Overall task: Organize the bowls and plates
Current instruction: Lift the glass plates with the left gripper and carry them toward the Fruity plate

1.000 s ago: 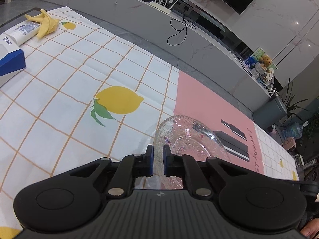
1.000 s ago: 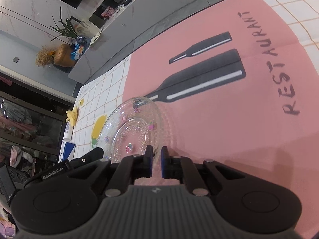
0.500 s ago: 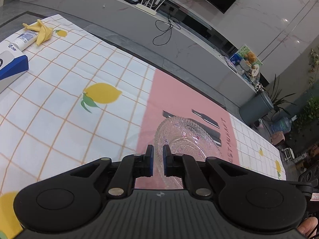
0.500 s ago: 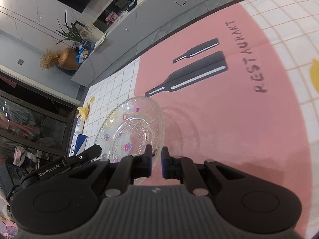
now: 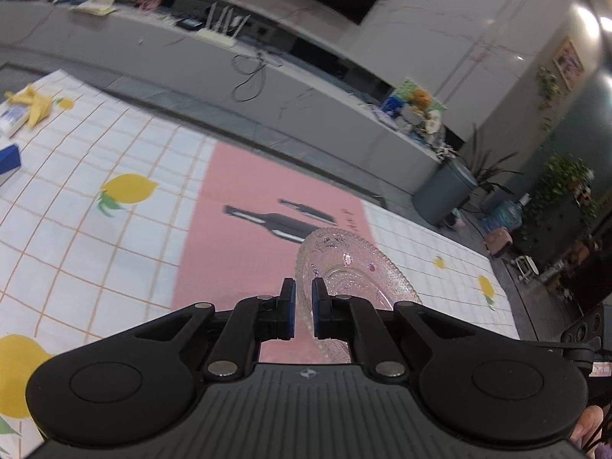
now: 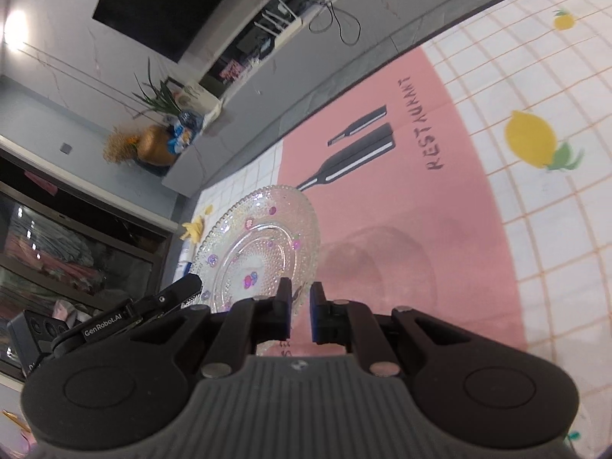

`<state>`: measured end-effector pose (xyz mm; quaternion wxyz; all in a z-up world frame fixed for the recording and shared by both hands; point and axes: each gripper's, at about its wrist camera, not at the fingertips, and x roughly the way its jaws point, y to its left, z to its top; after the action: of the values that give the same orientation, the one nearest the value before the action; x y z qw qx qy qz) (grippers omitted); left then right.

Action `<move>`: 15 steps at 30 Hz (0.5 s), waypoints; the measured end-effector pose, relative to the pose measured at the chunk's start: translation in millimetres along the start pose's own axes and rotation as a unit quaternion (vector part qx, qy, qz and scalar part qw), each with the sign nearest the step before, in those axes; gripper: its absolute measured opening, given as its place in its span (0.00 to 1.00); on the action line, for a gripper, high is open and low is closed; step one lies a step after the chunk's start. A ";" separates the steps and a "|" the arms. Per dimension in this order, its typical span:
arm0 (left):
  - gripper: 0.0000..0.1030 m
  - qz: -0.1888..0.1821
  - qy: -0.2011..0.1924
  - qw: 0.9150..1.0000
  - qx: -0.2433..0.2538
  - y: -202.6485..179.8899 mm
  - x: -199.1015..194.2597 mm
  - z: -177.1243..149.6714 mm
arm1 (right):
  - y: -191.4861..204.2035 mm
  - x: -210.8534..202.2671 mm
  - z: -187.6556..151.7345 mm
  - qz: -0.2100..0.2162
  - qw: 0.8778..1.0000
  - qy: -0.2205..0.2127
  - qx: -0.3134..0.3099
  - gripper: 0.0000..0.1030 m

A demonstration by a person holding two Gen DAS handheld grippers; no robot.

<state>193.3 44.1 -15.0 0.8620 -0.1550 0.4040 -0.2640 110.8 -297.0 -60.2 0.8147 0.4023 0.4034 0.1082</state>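
Note:
A clear glass plate (image 5: pixel 352 267) with small coloured dots hangs in the air above the pink mat (image 5: pixel 237 252). My left gripper (image 5: pixel 303 306) is shut on its near rim. In the right wrist view the same glass plate (image 6: pixel 260 252) stands tilted, and my right gripper (image 6: pixel 300 306) is shut on its opposite rim. The left gripper (image 6: pixel 179 292) shows there at the plate's lower left edge. The plate's shadow (image 6: pixel 378 264) lies on the pink mat (image 6: pixel 420 199).
The pink mat lies on a lemon-print checked tablecloth (image 5: pixel 95 229). A banana peel (image 5: pixel 32 101), a white tube (image 5: pixel 13 116) and a blue box (image 5: pixel 9 157) lie at the far left. A grey TV bench (image 5: pixel 267 84) runs behind the table.
Both grippers have lifted the plate higher and carried it right, over the pink mat. Both views now look down from farther above the table.

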 end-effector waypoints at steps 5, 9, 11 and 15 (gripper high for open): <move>0.08 -0.019 -0.013 1.000 0.018 -33.7 -19.1 -10.1 | -10.7 -41.1 -6.9 0.026 0.999 -0.027 0.008 0.07; 0.08 -0.028 -0.015 0.999 0.015 -56.7 -31.1 -24.9 | -23.0 -71.4 -14.2 0.044 0.998 -0.044 0.010 0.06; 0.08 -0.026 -0.020 0.999 0.006 -66.6 -35.0 -36.4 | -30.9 -84.6 -18.0 0.052 0.997 -0.050 0.015 0.06; 0.08 -0.030 -0.019 0.999 -0.006 -79.6 -36.3 -59.8 | -45.4 -109.6 -28.2 0.055 0.997 -0.060 0.014 0.05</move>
<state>101.1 -2.7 8.1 0.8600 -0.1775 0.3845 -0.2846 11.7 -365.5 -41.4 0.8246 0.4409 0.3325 0.1229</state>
